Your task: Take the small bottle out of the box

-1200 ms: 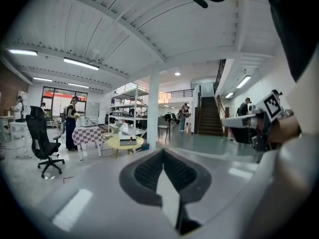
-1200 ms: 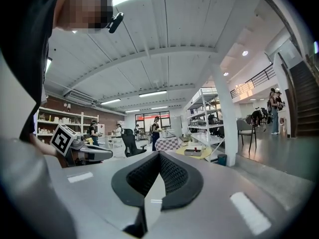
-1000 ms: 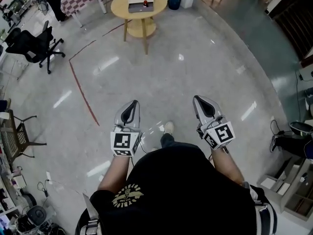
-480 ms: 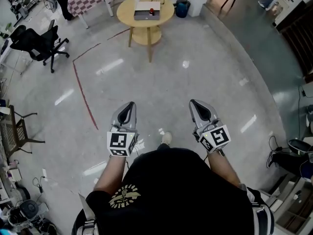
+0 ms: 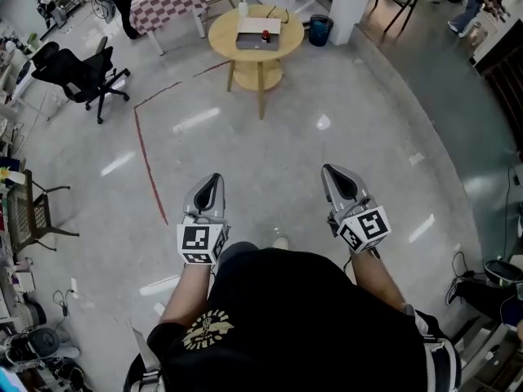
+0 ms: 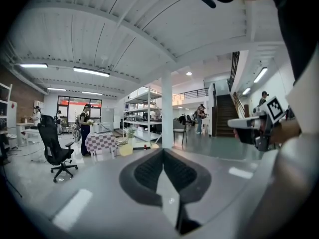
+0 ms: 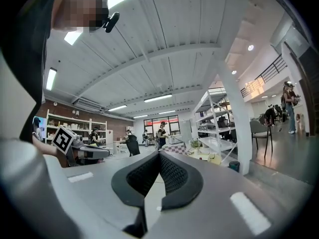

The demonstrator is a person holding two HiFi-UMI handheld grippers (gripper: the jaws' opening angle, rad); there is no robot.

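The box (image 5: 258,33) is sitting mid-table (image 5: 223,36), well apart from the left gripper (image 5: 213,178) and right gripper (image 5: 330,171). The gripper views are showing both jaw pairs pressed together, empty.

support: round pale wooden table (image 5: 222,34) stood on glossy grey floor (image 5: 327,137) | tabletop: flat grey-white box (image 5: 255,36) lay near centre; small white vessel (image 5: 243,9) with green sprigs stood at far edge | floor: red tape line (image 5: 148,152), black office chair (image 5: 80,68) and dark blue bin (image 5: 320,30) rested on it
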